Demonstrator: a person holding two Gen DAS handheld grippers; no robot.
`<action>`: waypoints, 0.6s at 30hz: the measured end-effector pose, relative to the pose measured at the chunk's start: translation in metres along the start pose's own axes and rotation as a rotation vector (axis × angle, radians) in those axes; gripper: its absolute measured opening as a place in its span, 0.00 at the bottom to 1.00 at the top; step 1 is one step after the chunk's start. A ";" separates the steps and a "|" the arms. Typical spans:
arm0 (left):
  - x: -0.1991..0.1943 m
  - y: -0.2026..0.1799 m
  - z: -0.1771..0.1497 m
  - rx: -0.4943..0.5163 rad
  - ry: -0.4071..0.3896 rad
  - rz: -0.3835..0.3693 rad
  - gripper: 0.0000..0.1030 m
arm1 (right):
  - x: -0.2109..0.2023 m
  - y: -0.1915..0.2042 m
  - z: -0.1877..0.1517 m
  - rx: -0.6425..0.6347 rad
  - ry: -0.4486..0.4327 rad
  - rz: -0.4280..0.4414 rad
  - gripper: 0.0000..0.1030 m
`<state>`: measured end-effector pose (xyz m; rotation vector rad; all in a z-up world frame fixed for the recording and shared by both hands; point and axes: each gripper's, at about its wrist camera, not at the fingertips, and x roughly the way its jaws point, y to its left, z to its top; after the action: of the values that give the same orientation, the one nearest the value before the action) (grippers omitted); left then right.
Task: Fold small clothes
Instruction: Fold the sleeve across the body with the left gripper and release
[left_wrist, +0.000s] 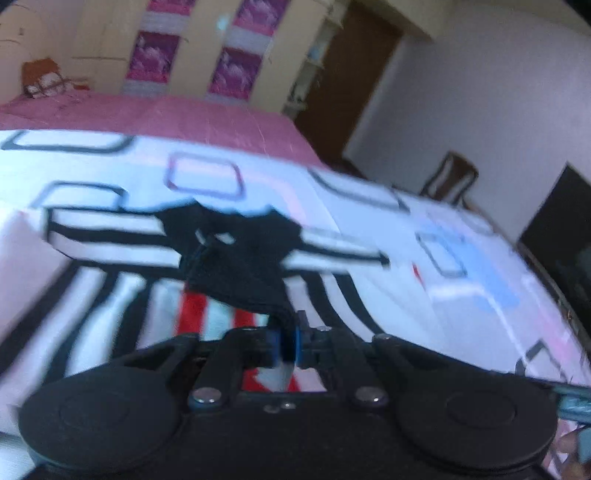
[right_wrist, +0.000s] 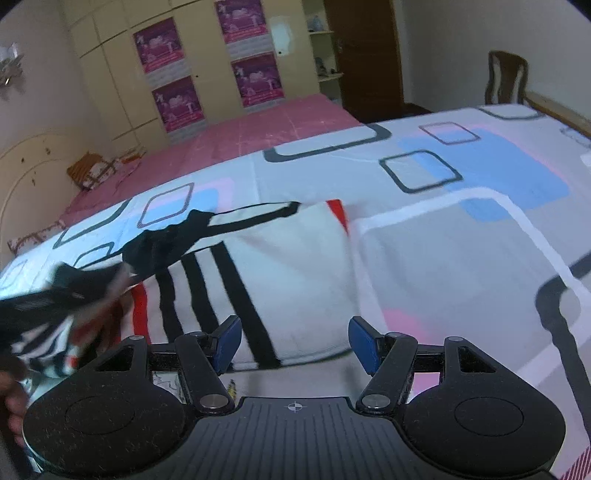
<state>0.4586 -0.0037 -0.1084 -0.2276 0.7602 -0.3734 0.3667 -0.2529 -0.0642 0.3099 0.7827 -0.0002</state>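
1. Left gripper (left_wrist: 290, 345): jaws nearly together, pinching a black edge of the small striped shirt (left_wrist: 229, 254).
2. Right gripper (right_wrist: 295, 345): jaws spread, holding nothing, hovering over the shirt's near hem.
3. Shirt lies on the patterned bedsheet (right_wrist: 461, 221), one side looks folded in.
4. Judgement: fold midway; remaining folds still to do.

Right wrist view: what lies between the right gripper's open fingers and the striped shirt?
Nothing: the right gripper hangs open just above the striped shirt, only air between, seen in the right wrist view.
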 end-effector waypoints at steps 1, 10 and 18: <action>0.008 -0.007 -0.007 0.008 0.039 -0.013 0.40 | -0.002 -0.003 0.000 0.007 0.006 0.008 0.63; -0.056 -0.004 -0.039 0.102 -0.051 -0.069 0.76 | 0.000 -0.010 0.007 0.095 -0.005 0.114 0.63; -0.153 0.122 -0.071 -0.015 -0.058 0.300 0.53 | 0.058 0.043 0.010 0.046 0.072 0.205 0.63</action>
<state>0.3371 0.1654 -0.1027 -0.1343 0.7277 -0.0766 0.4197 -0.2075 -0.0863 0.4349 0.8205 0.1865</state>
